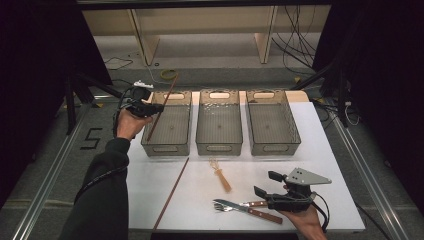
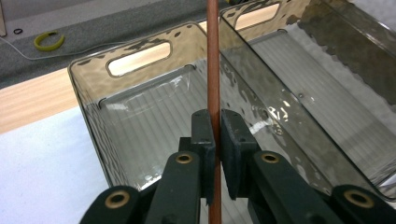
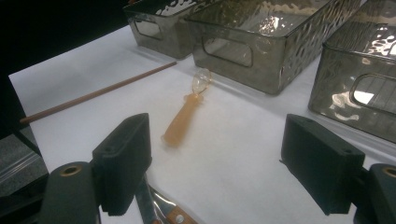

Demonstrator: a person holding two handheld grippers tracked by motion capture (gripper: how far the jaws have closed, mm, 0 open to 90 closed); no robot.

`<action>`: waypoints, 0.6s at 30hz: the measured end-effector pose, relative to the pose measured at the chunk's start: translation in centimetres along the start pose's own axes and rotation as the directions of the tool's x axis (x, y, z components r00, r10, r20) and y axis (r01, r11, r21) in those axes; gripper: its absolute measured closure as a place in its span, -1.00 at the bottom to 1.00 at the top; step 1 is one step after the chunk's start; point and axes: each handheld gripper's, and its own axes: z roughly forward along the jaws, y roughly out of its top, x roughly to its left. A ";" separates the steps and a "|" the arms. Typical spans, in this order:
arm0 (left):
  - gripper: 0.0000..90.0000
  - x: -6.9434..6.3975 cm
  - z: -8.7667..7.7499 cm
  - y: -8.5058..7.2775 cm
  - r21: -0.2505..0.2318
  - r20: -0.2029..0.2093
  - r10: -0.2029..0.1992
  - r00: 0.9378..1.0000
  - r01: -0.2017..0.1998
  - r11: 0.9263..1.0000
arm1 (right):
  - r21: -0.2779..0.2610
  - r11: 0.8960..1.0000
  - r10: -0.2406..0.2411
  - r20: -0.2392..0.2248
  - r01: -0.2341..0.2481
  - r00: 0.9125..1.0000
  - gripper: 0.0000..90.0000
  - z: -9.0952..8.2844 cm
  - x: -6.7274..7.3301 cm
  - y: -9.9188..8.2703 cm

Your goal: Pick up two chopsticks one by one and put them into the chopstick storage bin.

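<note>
Near right claw (image 1: 264,184) spread wide above knife and fork (image 1: 247,208); left claw (image 1: 159,107) pinches chopstick (image 1: 162,107) over left bin (image 1: 166,149); stick's lower end cut off.

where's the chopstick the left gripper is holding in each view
high view: chopstick upper left, slanting over the left bin.
left gripper view: upright at centre, pinched in the left gripper.
right gripper view: not in it.
shared landmark: the left bin.
</note>
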 end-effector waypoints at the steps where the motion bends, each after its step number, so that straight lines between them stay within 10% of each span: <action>1: 0.86 0.1 0.1 -0.1 -0.001 0.000 -0.003 1.000 0.003 1.000 | 0.000 1.000 0.000 0.000 0.000 1.000 -0.44 0.0 0.0 0.0; 18: 0.86 0.7 1.3 -1.9 0.015 -0.004 -0.010 1.000 0.010 1.000 | 0.000 1.000 0.000 -0.002 0.000 1.000 -0.44 0.0 0.0 0.0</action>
